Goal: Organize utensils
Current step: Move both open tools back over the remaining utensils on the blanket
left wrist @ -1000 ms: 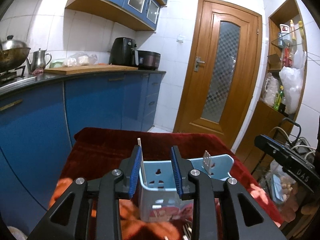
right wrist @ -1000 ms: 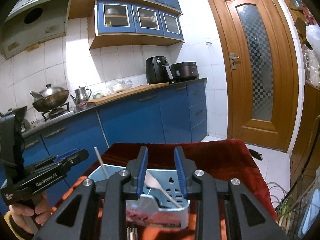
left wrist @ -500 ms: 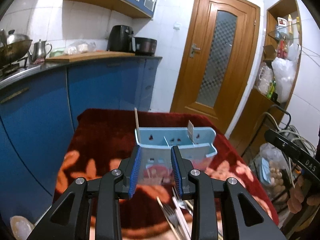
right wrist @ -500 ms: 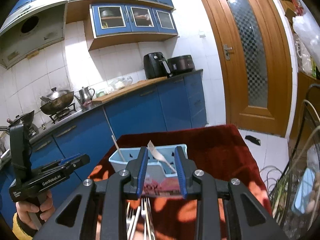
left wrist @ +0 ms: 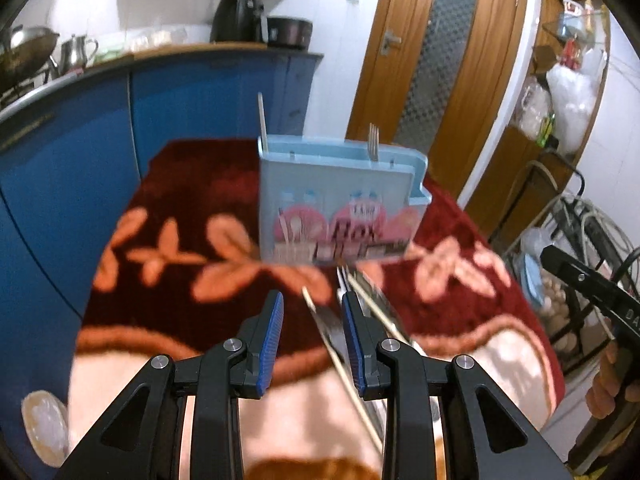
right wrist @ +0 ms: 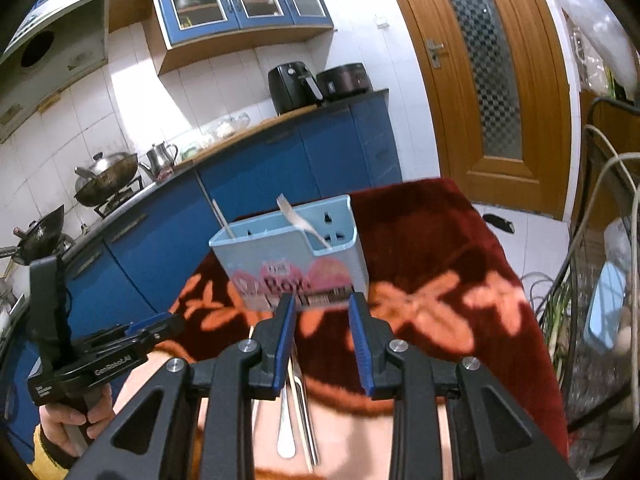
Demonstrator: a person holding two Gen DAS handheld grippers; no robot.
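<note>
A light blue utensil holder stands upright on the red flowered cloth. It holds a chopstick at its left end and a fork toward its right. It also shows in the right wrist view. Several loose utensils lie on the cloth in front of the holder; they show below my right gripper too. My left gripper is open and empty above them. My right gripper is open and empty, short of the holder.
Blue kitchen cabinets run along the left, with a wok and kettle on the counter. A wooden door stands behind. A wire rack with cables is at the right. The other gripper shows in each view's edge.
Both grippers have pulled back and tilted down from the holder. The holder now looks farther off, and the loose utensils on the cloth have come into view.
</note>
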